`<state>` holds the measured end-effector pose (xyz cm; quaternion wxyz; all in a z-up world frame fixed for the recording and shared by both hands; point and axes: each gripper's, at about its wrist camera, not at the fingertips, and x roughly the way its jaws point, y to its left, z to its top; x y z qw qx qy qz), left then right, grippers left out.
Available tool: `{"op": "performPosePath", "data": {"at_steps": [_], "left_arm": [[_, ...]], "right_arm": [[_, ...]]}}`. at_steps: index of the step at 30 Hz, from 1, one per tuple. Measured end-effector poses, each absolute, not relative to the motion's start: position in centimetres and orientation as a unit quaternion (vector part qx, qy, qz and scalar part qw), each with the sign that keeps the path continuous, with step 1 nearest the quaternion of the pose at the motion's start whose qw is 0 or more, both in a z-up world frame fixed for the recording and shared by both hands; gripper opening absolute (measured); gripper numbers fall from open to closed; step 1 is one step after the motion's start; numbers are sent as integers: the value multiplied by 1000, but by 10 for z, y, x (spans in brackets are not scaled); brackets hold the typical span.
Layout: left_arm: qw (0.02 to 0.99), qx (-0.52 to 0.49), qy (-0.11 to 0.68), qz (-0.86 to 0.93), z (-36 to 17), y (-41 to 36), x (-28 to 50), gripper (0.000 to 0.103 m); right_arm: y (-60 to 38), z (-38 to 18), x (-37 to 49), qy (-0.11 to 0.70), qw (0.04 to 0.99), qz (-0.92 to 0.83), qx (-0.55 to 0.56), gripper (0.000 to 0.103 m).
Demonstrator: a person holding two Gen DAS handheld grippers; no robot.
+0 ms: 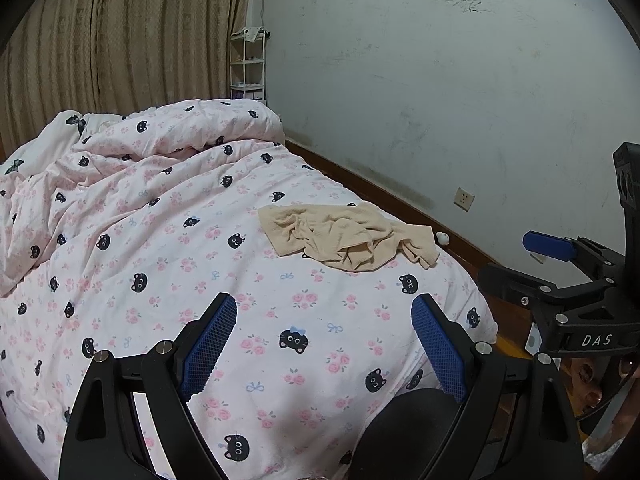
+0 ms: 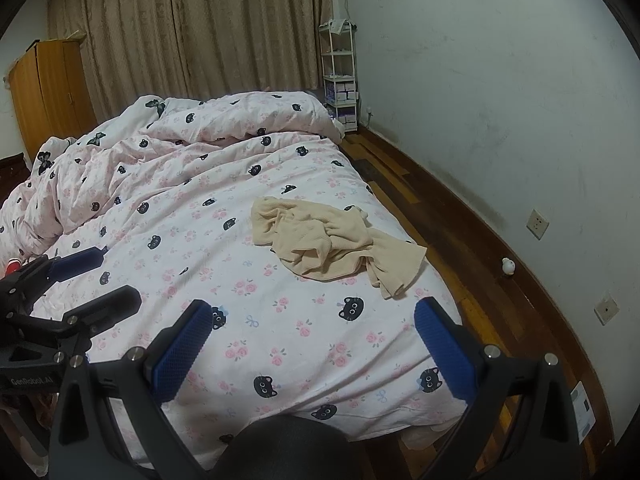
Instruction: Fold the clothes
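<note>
Pale pink duvet (image 2: 280, 320) dotted with black cat faces, pink roses and little blue bows. On it, a plain cream-beige ribbed garment (image 2: 332, 244), no print. Beyond the duvet, tan-brown curtains (image 2: 200, 28) in vertical stripes, an orange-brown wardrobe (image 2: 48, 92) off to their left. White shelf rack (image 2: 340, 76) beside a scuffed whitish wall (image 2: 500, 100). Gripper fingers (image 1: 208, 344): black, with blue gridded pads.
</note>
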<state>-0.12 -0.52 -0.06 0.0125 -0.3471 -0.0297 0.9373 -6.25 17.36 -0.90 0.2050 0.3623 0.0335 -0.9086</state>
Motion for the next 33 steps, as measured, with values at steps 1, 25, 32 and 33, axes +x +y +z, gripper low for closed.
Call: {"op": "performPosePath", "data": {"at_steps": [1,25,32,33], "left_arm": [[13,-347,-30,937,-1,-5,-2,86],[16,-352,-33,935,-9,-8,-15,86],[19,-355,-34,934,-12,-9,-20,86],[19,-355,-34,934,-13,-8,-20,86]], "right_arm": [[173,-9,-63,34,205,-909,362,102],[171,-19,-74,35,201,-906,371,102],[169,-20,-78,36,201,-905,373,102],[169,-21,-79,36,201,-905,373,102]]}}
